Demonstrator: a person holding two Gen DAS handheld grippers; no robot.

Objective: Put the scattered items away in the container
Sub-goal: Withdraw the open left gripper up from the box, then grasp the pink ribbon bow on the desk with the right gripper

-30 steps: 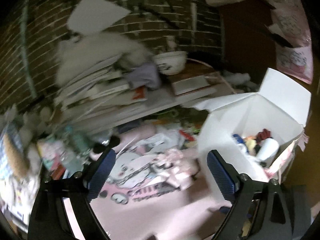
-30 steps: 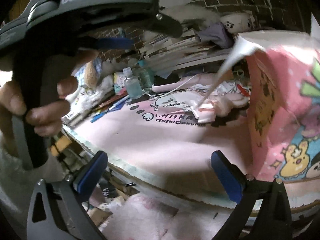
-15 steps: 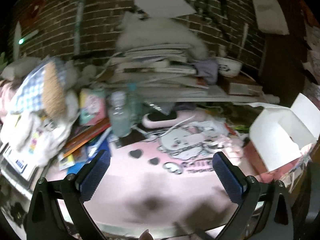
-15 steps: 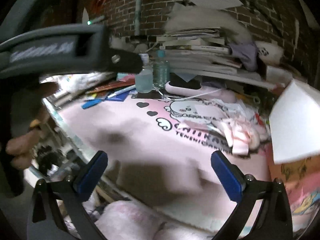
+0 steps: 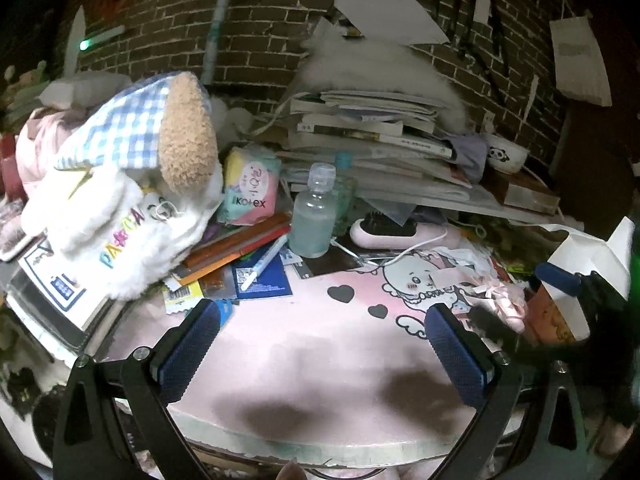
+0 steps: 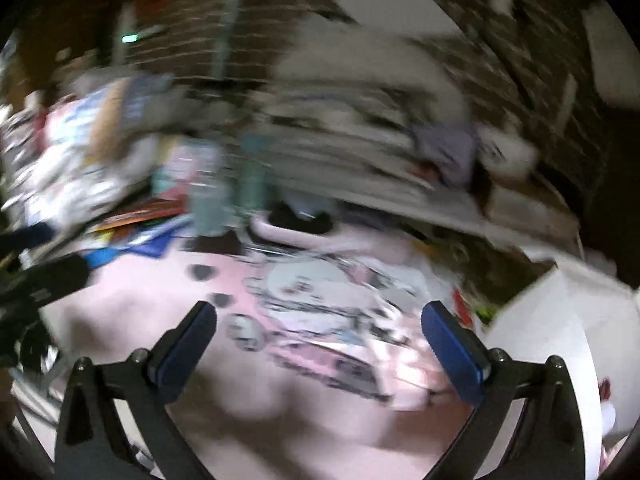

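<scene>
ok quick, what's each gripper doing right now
Left gripper: open, holding nothing.
Right gripper: open, holding nothing; the view is blurred.

Lived-in home desk, set against a brick wall (image 5: 256, 12). Below the wall, stacked books (image 5: 372, 128); left of them, a plush toy (image 5: 132, 184); before them, a cartoon-printed pink desk mat (image 5: 320, 344), a bottle (image 5: 314, 216), scattered stationery.

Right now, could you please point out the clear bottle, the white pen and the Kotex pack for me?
clear bottle (image 5: 313, 222): left wrist view, body.
white pen (image 5: 264, 262): left wrist view, mid-barrel.
Kotex pack (image 5: 250, 186): left wrist view, front face.
</scene>
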